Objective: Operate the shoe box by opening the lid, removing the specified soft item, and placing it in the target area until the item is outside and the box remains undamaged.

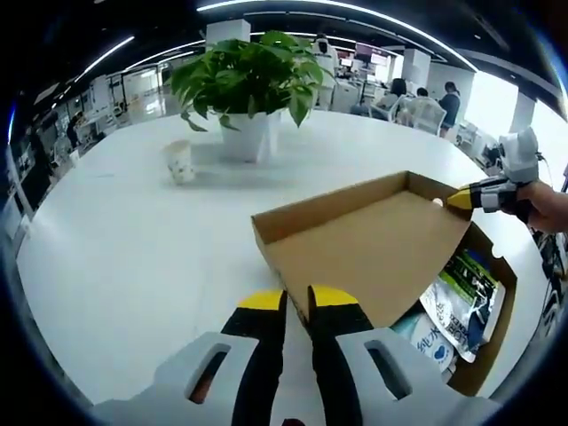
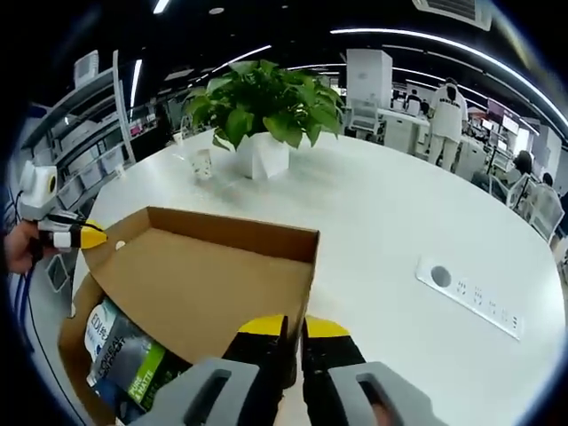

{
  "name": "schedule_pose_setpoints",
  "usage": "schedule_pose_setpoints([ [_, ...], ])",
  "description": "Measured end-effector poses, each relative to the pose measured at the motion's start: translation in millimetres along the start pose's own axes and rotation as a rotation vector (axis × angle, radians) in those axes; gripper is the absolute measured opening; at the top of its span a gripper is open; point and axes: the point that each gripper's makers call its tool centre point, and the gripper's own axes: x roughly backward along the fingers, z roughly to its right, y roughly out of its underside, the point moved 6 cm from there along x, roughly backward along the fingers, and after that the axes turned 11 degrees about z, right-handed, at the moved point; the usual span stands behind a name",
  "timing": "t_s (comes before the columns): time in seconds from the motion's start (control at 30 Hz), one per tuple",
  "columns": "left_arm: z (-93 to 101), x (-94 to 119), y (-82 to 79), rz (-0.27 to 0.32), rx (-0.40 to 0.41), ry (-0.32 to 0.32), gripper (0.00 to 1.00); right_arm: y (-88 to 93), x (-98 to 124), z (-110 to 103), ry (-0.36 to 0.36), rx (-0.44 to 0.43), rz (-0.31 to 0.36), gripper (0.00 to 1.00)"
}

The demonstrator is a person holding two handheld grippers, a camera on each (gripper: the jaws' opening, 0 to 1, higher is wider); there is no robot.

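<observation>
While both your grippers, left gripper and right gripper, pinch the cardboard lid half-raised above the worktop, swing it fully back; the soft packets remain inside the shoe box.

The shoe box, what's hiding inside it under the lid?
Inside the box, soft printed packets show: one green and dark, one white and blue. The raised lid covers the rest, so anything more there is hidden.

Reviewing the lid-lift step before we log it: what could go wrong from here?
1. Both hand-held grippers, left and right, pinch opposite edges of the cardboard lid; uneven pulling could crease or tear it.
2. The packets sit under the half-raised lid; a slip could drop it on them.
</observation>
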Motion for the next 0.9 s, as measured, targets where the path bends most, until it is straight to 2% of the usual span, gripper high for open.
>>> schedule_pose_setpoints([
  [0.47,-1.5,-4.6,1.2,-0.013,0.004,-0.004,0.10,3.3,-2.4,-0.1,-0.014,-0.008,-0.030,0.02],
  [0.7,-1.2,-3.1,-0.1,0.002,-0.006,0.007,0.11,2.2,-0.6,0.6,0.001,-0.009,-0.031,0.03],
  [0.9,-0.9,-1.3,-1.8,0.016,-0.005,0.020,0.14,-1.6,4.6,-2.5,-0.017,-0.026,-0.016,0.09],
])
